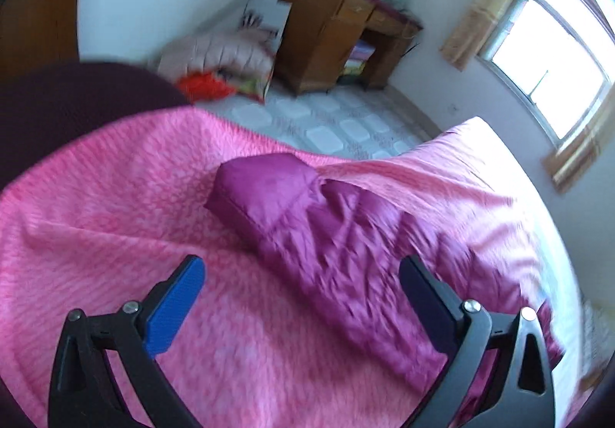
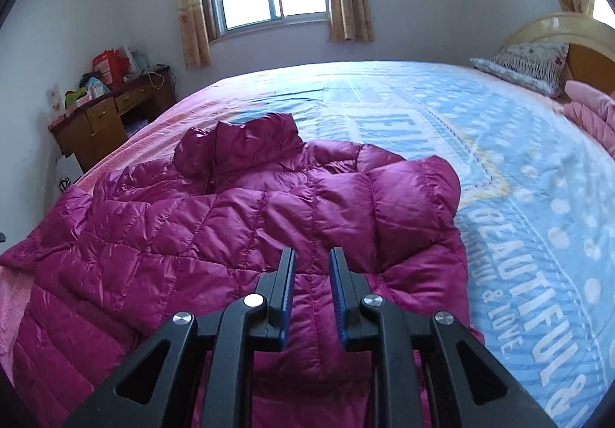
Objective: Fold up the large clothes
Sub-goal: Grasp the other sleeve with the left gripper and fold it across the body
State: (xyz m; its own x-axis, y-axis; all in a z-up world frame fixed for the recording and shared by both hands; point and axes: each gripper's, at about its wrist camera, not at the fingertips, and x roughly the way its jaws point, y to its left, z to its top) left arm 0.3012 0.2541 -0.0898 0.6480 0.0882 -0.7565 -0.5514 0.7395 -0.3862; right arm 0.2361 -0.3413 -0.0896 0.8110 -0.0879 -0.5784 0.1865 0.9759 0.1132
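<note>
Black tool (image 2: 312,266) (blue pads, silver screws).

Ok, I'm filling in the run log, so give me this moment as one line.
stage: pre-grasp | magenta puffer jacket: spread on bed, unfolded | left gripper: open, empty | right gripper: narrow gap, empty, over jacket
</note>
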